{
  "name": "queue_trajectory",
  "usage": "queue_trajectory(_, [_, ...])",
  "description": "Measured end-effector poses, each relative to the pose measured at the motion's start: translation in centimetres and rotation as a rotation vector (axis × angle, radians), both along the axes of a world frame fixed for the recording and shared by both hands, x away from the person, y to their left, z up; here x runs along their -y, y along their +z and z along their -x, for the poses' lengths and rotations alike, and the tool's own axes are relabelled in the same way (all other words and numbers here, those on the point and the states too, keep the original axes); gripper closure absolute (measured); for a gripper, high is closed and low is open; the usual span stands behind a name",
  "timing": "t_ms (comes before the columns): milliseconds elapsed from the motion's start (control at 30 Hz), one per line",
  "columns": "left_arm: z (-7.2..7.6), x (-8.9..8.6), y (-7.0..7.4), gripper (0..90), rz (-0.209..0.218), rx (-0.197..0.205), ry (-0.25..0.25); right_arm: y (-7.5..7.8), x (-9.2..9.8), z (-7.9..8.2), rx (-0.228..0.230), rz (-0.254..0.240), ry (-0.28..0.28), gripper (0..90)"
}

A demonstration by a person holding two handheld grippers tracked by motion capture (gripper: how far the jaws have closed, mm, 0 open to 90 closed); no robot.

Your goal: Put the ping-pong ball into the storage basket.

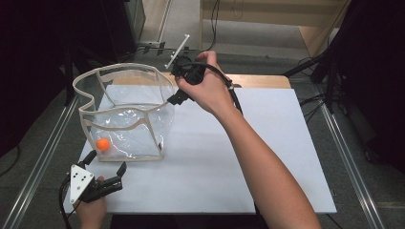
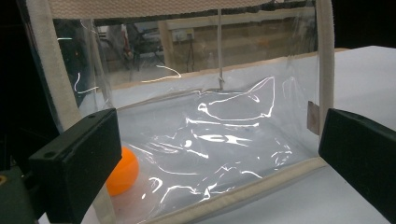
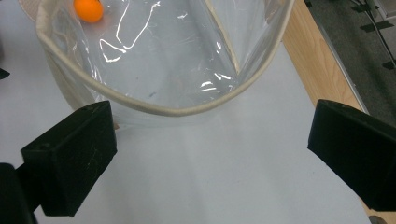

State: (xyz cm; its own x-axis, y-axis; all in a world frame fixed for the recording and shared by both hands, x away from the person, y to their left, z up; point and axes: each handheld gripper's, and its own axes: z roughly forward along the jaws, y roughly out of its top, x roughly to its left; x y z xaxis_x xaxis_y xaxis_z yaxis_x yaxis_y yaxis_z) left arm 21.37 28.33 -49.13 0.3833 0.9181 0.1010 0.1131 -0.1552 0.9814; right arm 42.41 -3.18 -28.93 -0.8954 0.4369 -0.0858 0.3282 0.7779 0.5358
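A clear plastic bag (image 1: 125, 112) with beige fabric trim stands open on the white board (image 1: 267, 157). An orange ball (image 1: 102, 144) lies inside it, in the near left corner. My left gripper (image 1: 104, 163) is open just in front of the bag's near side; in the left gripper view the bag wall (image 2: 224, 130) and ball (image 2: 122, 171) sit right ahead of the jaws. My right gripper (image 1: 175, 83) hovers open above the bag's far right rim. From there I look down on the rim (image 3: 163, 109) and the ball (image 3: 88, 9). Neither gripper holds anything.
The board lies on a table with a wooden strip (image 1: 258, 80) at its far edge and metal rails (image 1: 351, 157) along both sides. A white rod (image 1: 177, 51) sticks up behind the right hand. Cables (image 1: 313, 102) trail over the floor at the right.
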Motion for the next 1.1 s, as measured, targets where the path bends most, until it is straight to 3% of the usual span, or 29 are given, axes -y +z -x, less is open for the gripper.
queue_trajectory(1100, [0.0,0.0,0.0,0.0,-0.006,-0.001,0.001,-4.7,2.6,1.5,-0.023,-0.031,-0.019,0.0])
